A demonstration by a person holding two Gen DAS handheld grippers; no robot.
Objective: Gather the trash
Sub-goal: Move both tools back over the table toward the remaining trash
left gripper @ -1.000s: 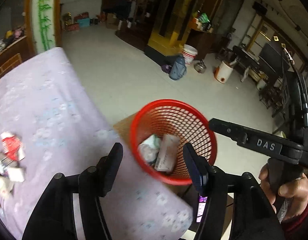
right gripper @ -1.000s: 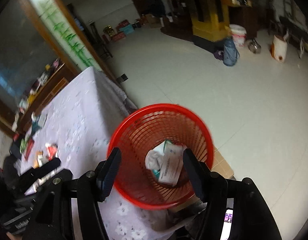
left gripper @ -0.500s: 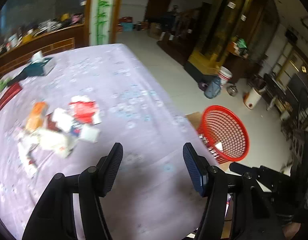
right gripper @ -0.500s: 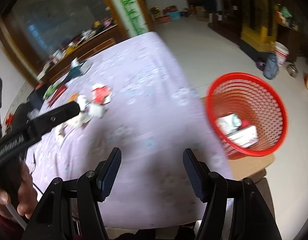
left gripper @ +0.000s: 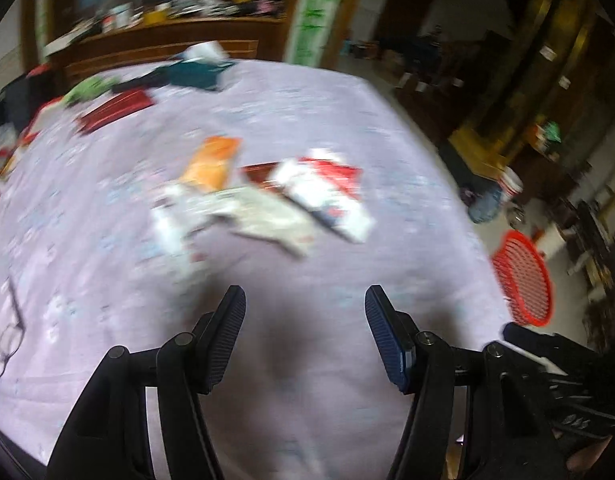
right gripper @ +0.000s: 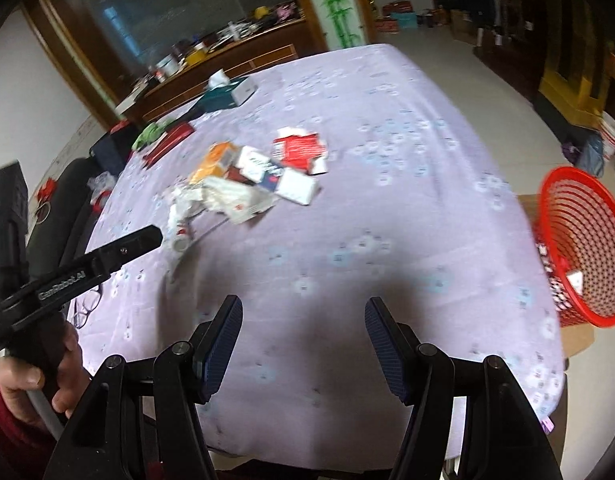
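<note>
— Over the desk (right gripper: 387,128) now, both tongs: a second ago they hung above the basket (right gripper: 579,248), and both views have swung back to the lilac cloth.

— Carrying anything?

— No. Left tongs (left gripper: 305,312) gape wide, nothing between the pads; right tongs (right gripper: 303,320) likewise, wide and bare. My guess is a load went in and this is the return trip.

— Where's the trash?

— Heaped mid-desk: a red-and-white pack (right gripper: 301,150), an orange box (right gripper: 215,162), a white carton (right gripper: 297,186), crumpled paper (right gripper: 231,198) nearest the tongs. Pieces touch and overlap. Left view is too blurred to sort them.

— And the basket?

— Off the desk's right edge, lower down, on a cardboard box, well apart from the heap. A few scraps show through its mesh.

— So what's left?

— Most of the heap, I'd judge. The tissue box (right gripper: 227,94) and red book (right gripper: 169,140) further back look like keepers, though I can't be sure.
</note>
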